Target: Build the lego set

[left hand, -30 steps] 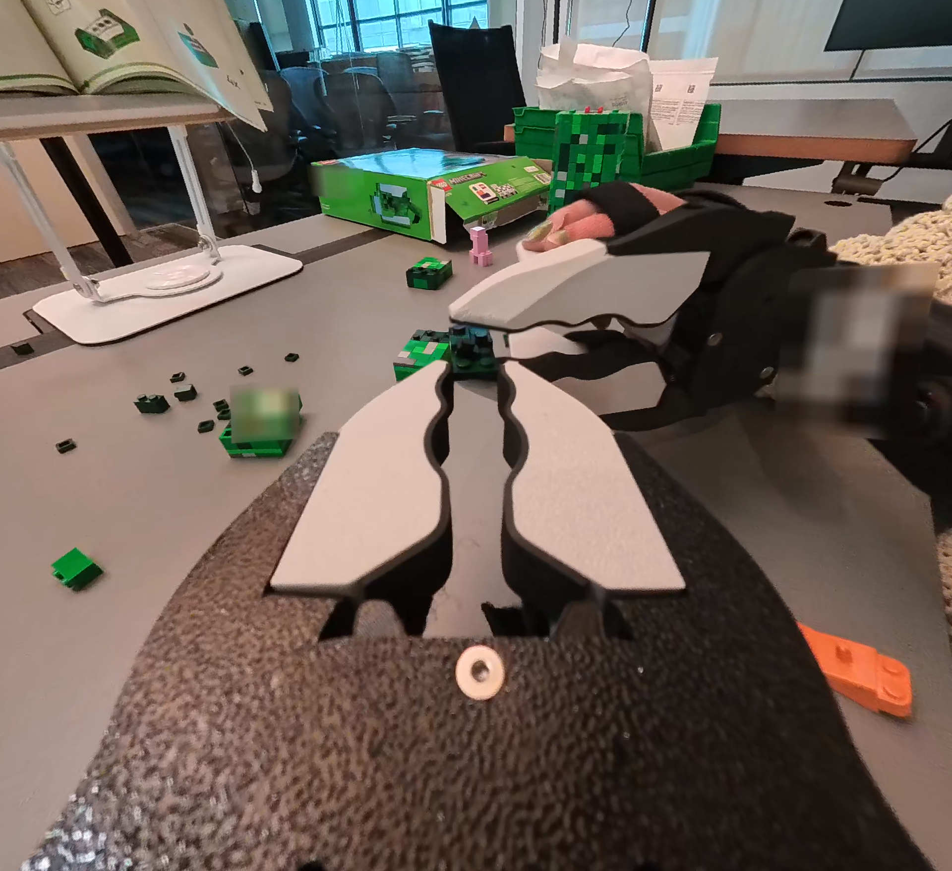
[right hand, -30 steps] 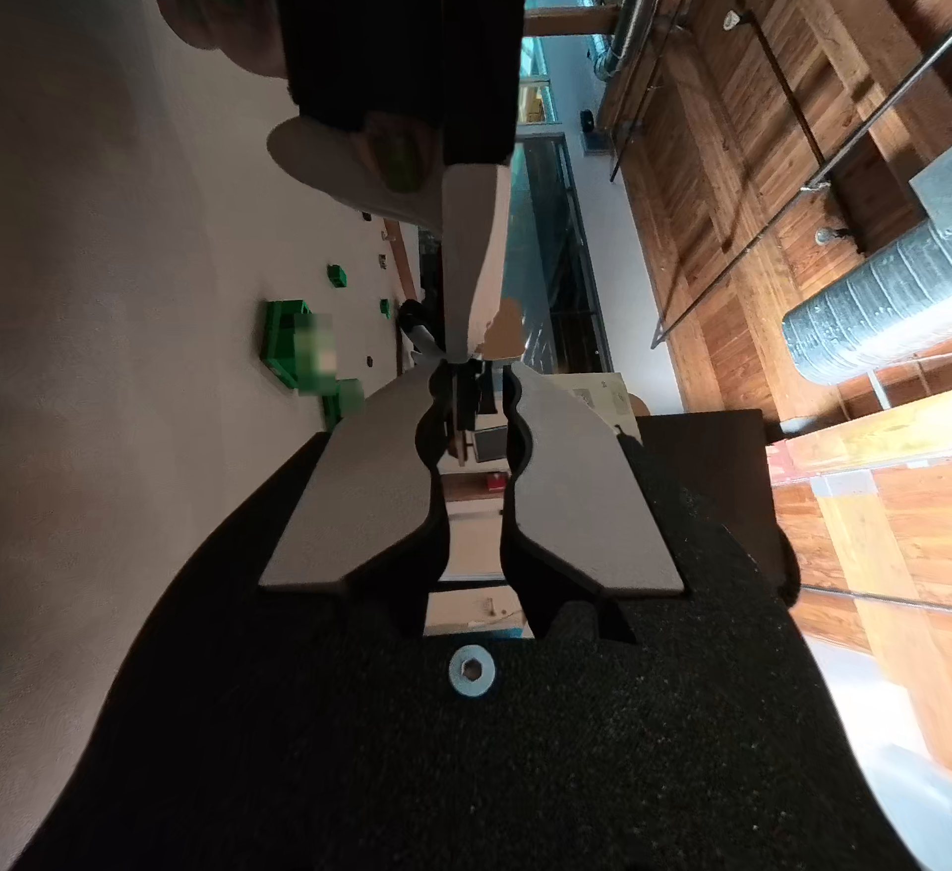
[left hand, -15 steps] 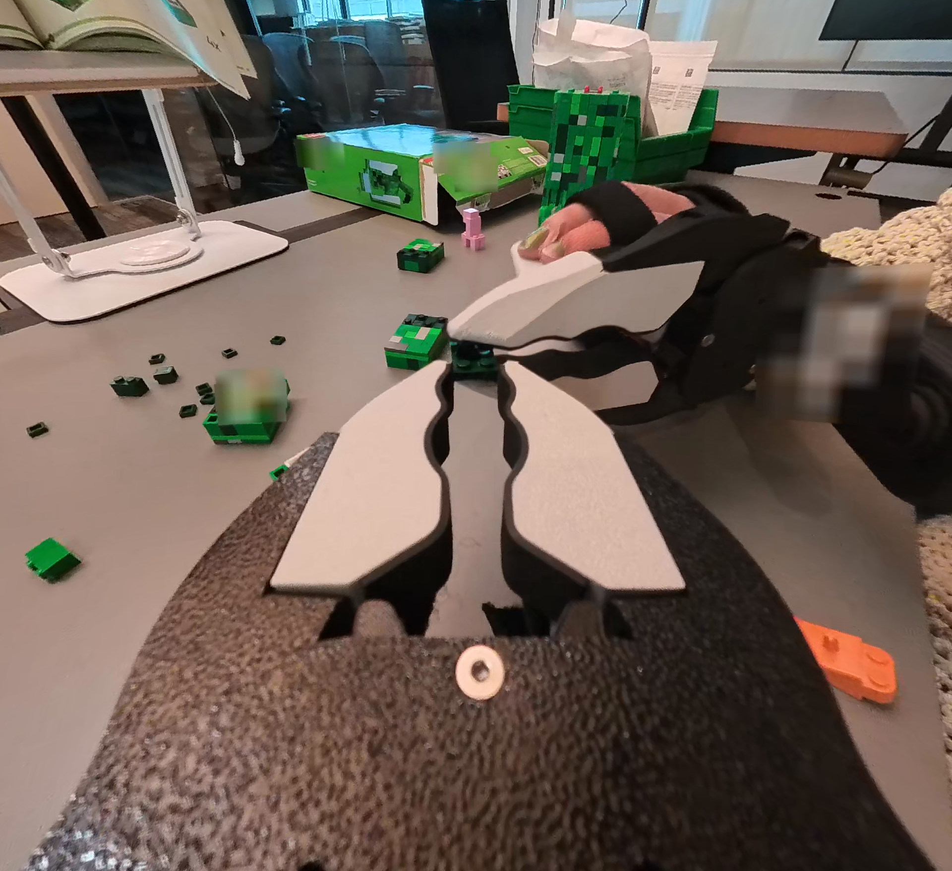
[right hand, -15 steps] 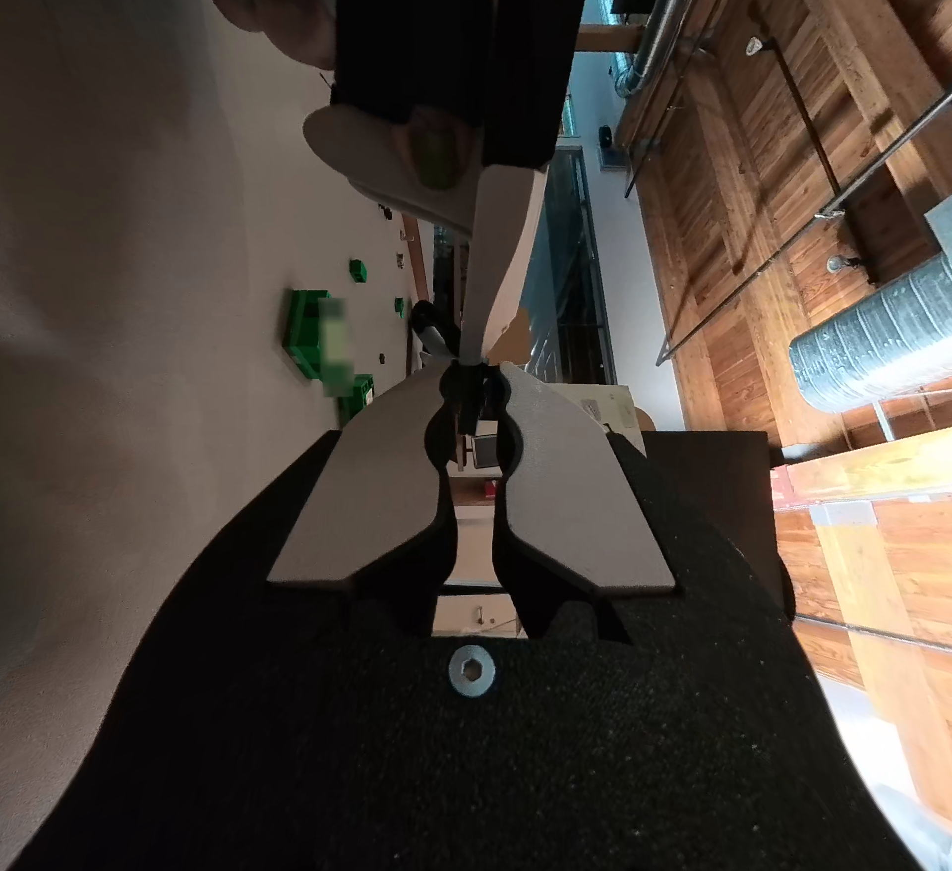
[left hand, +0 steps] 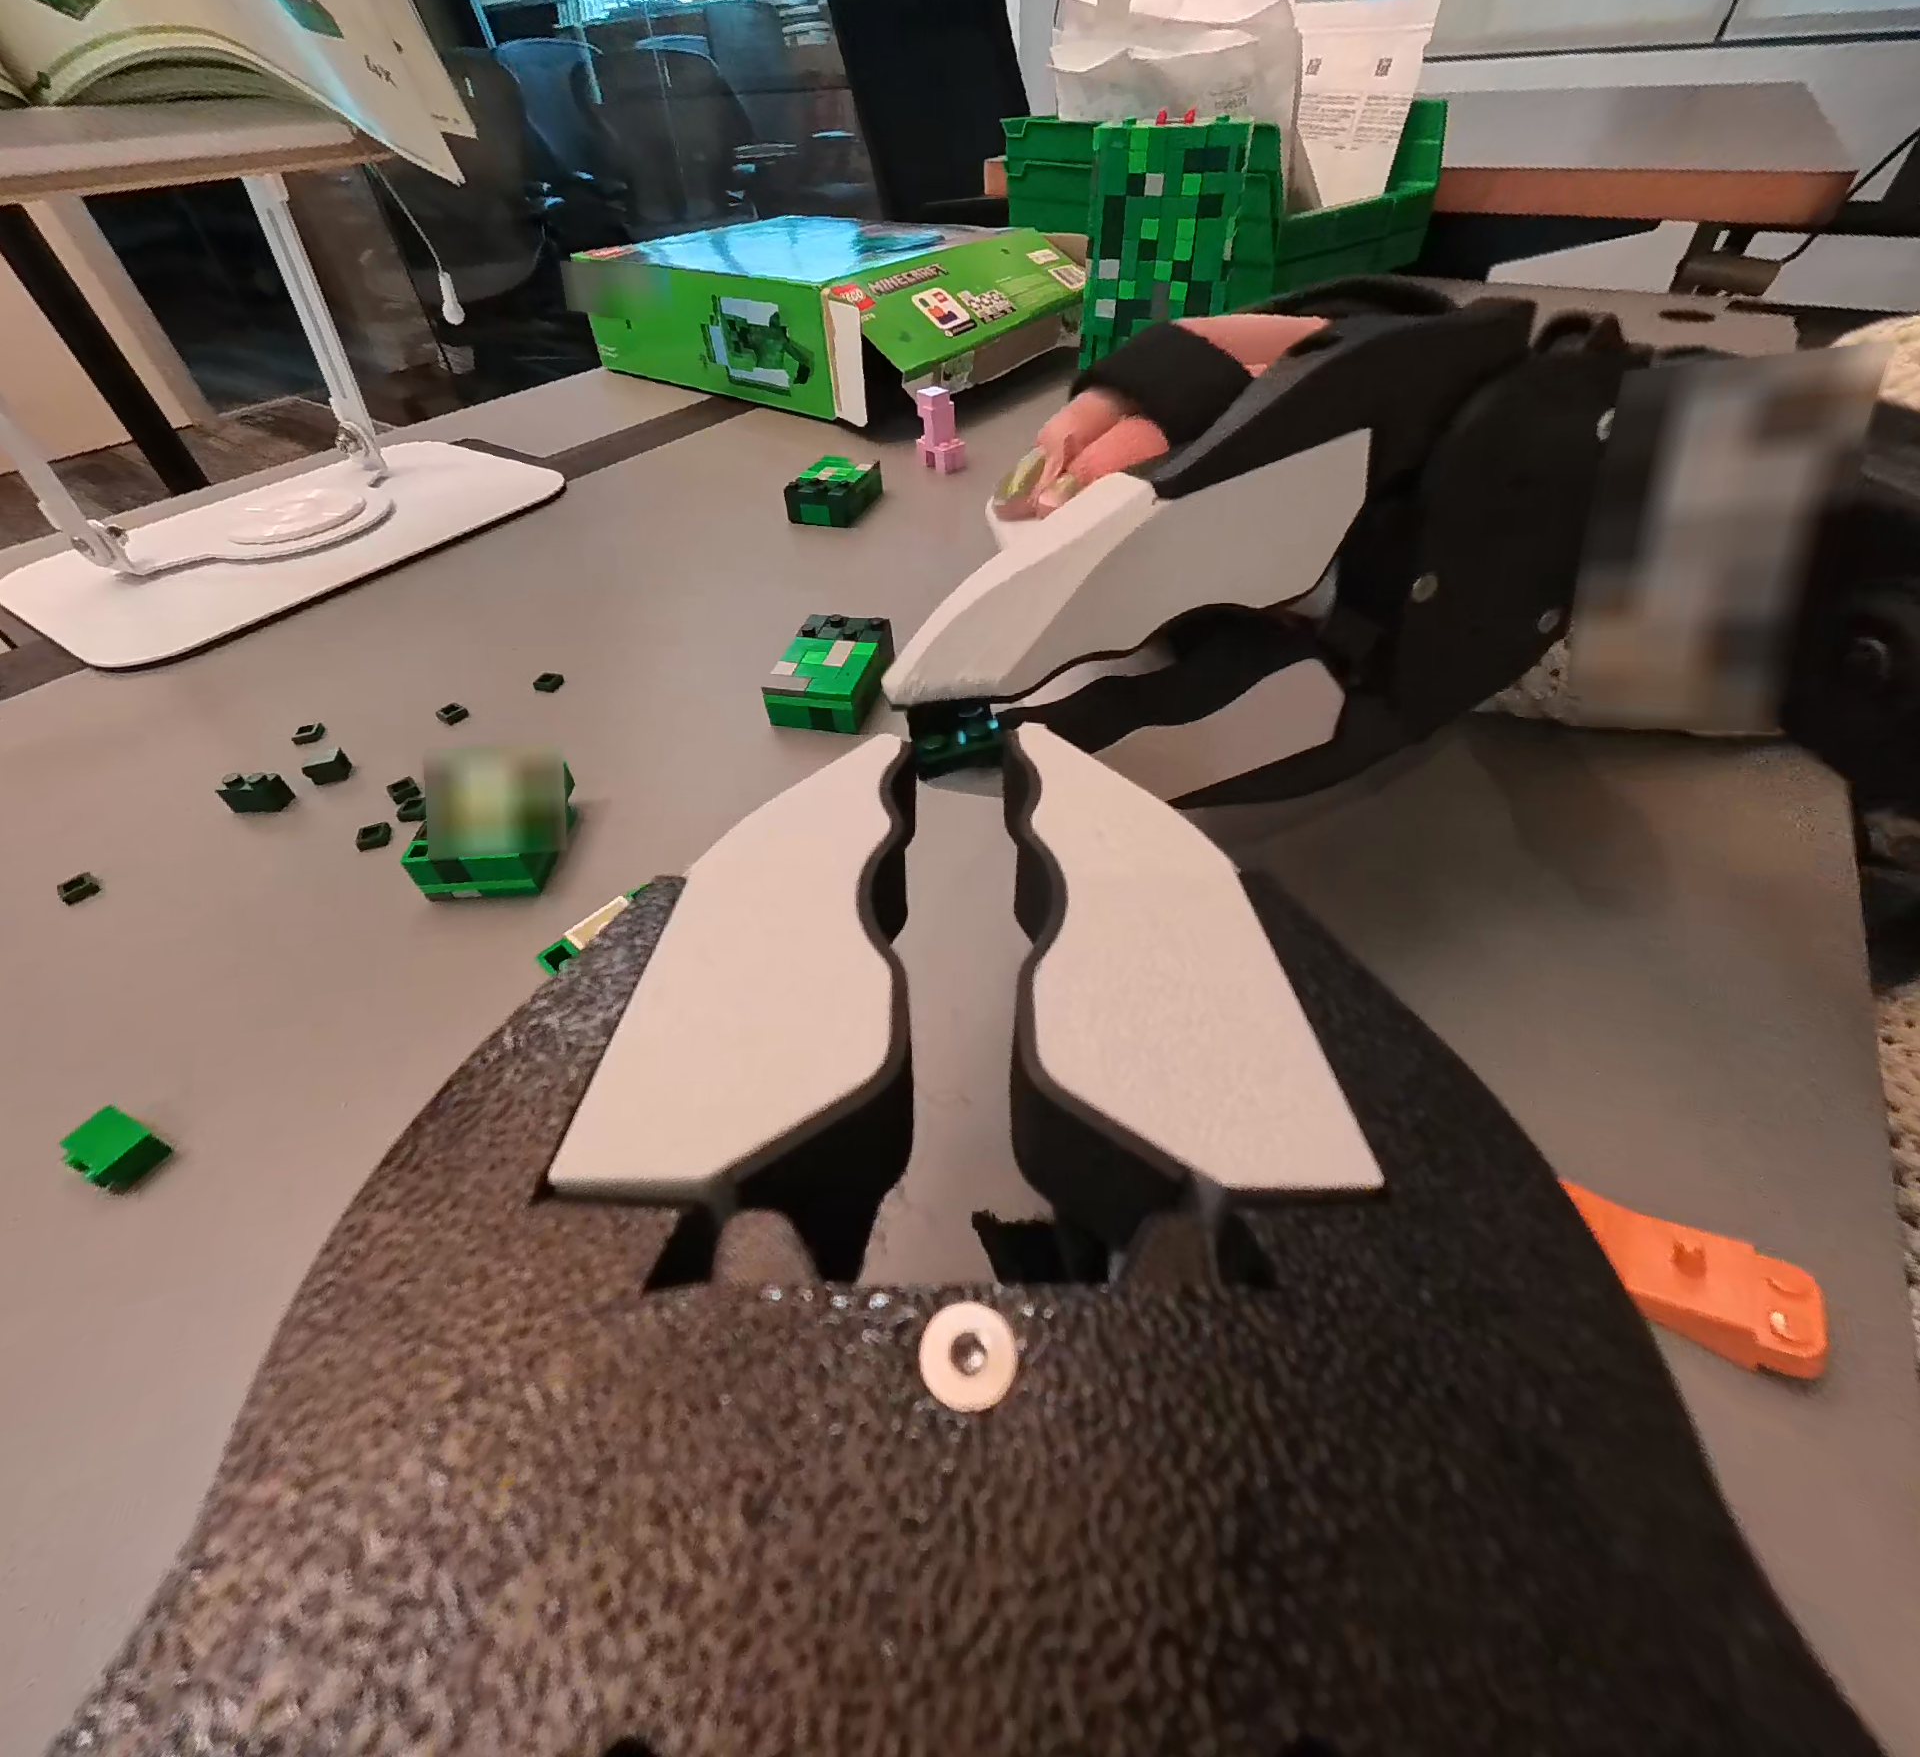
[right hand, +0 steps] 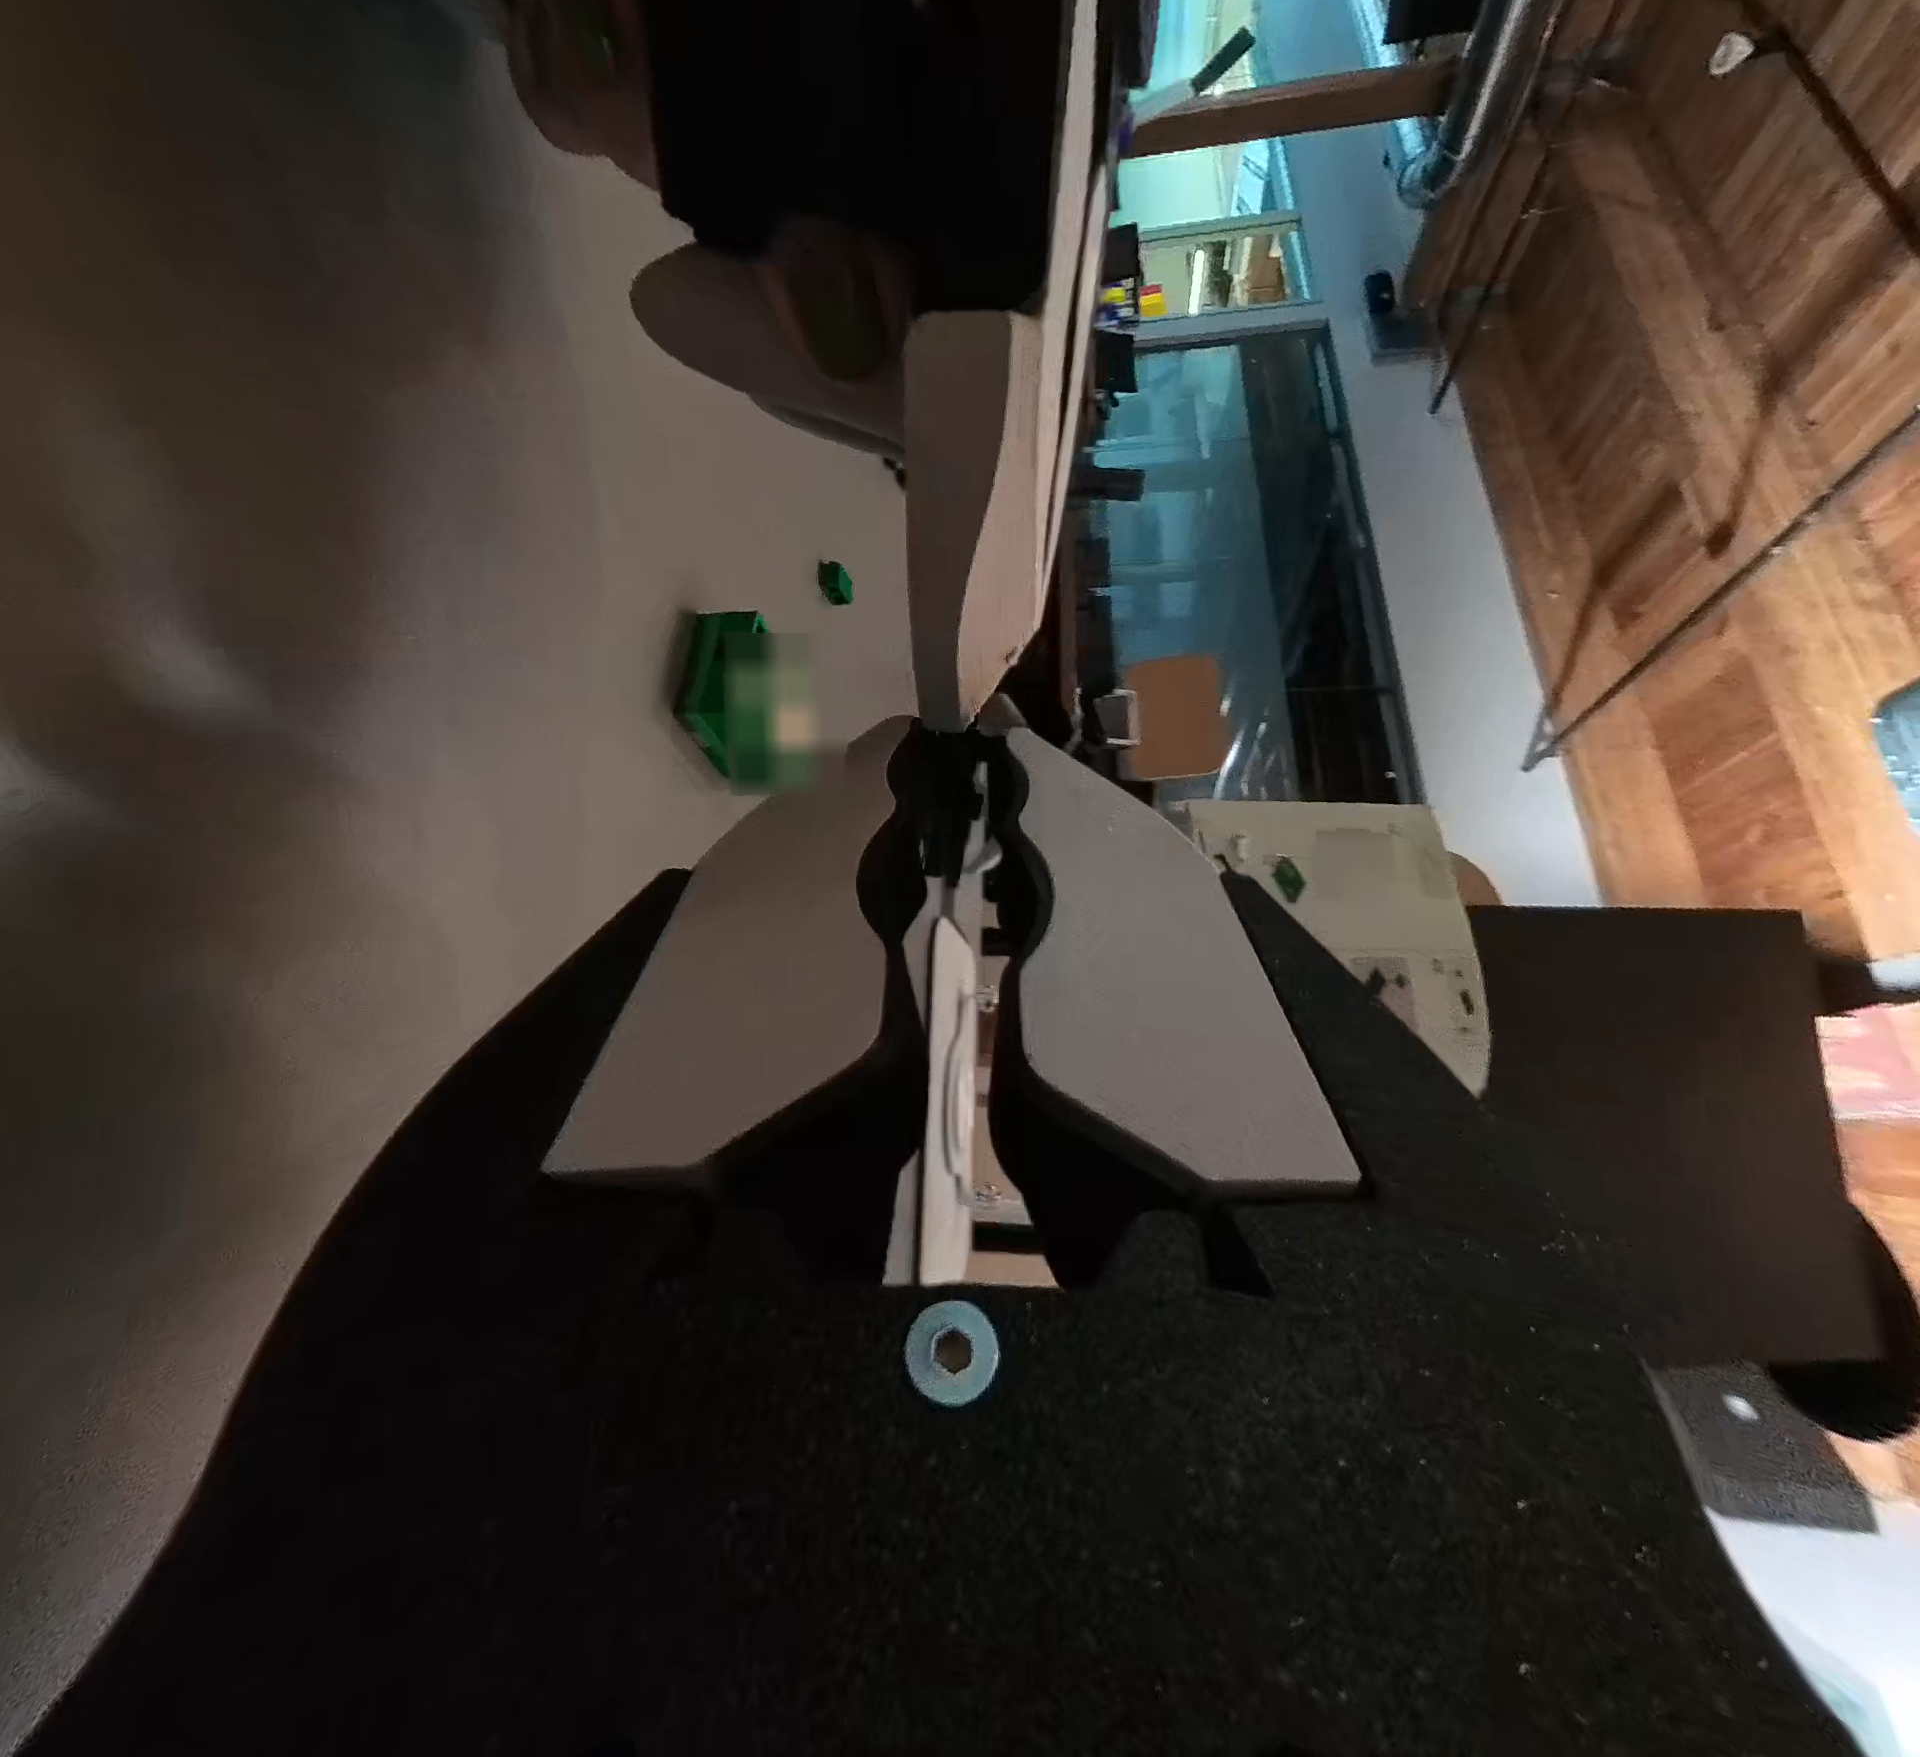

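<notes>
The left tongs (left hand: 958, 751) are clenched on a small dark green brick assembly (left hand: 954, 743), held at the very fingertips, clear of the bench (left hand: 1455, 928). The right tongs (left hand: 940, 705) come in from the right, rolled on their side, and grip the same assembly from above and below; in the right wrist view the right tongs (right hand: 951, 762) appear pinched on the dark piece (right hand: 940, 814).

Handling, as a judgement: the piece is light, rigid and smooth-sided plastic. It does not deform, so grip force goes straight to the faces, and a skewed pinch may make it pivot or pop out. Take hold on flat opposing side walls, not on the studs. Stud joints need firm, square pressure; off-axis load may split the assembly.

Other green sub-assemblies (left hand: 829, 673) and loose dark bricks (left hand: 255, 791) lie near on the bench, apart from the held piece. An orange brick separator (left hand: 1704, 1292) lies to the right.
</notes>
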{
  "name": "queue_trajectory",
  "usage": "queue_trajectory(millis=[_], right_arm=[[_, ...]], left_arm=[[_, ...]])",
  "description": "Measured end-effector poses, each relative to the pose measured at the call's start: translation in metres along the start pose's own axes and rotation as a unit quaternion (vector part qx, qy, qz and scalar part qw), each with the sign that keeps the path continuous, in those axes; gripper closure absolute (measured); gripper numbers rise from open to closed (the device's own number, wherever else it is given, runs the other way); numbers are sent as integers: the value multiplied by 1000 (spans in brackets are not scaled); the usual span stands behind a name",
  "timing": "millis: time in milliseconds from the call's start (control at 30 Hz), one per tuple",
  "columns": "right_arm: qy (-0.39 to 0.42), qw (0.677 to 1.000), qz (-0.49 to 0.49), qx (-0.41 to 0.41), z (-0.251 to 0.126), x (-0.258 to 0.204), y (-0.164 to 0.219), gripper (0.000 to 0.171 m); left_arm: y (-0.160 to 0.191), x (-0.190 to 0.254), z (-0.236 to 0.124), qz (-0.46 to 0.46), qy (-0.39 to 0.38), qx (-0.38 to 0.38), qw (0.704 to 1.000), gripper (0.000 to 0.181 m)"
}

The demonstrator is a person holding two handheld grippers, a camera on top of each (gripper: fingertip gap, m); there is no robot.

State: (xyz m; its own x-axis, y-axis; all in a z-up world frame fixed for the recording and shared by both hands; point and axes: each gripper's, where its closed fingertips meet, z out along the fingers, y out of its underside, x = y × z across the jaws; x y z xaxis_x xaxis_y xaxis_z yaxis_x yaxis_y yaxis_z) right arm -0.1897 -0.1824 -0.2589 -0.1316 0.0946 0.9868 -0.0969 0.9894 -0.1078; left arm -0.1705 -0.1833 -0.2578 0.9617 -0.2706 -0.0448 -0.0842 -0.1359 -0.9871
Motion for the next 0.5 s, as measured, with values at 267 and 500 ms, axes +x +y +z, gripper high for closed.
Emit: queue_trajectory(millis=[267, 500], right_arm=[[-76, 987, 137, 39, -3, -8, -2, 162], [-142, 934, 289, 157, -17, -9, -19, 162]], left_arm=[[-3, 4, 0, 21, 3, 9, 1000, 169], [-12, 14, -5, 59, 28, 43, 997, 160]])
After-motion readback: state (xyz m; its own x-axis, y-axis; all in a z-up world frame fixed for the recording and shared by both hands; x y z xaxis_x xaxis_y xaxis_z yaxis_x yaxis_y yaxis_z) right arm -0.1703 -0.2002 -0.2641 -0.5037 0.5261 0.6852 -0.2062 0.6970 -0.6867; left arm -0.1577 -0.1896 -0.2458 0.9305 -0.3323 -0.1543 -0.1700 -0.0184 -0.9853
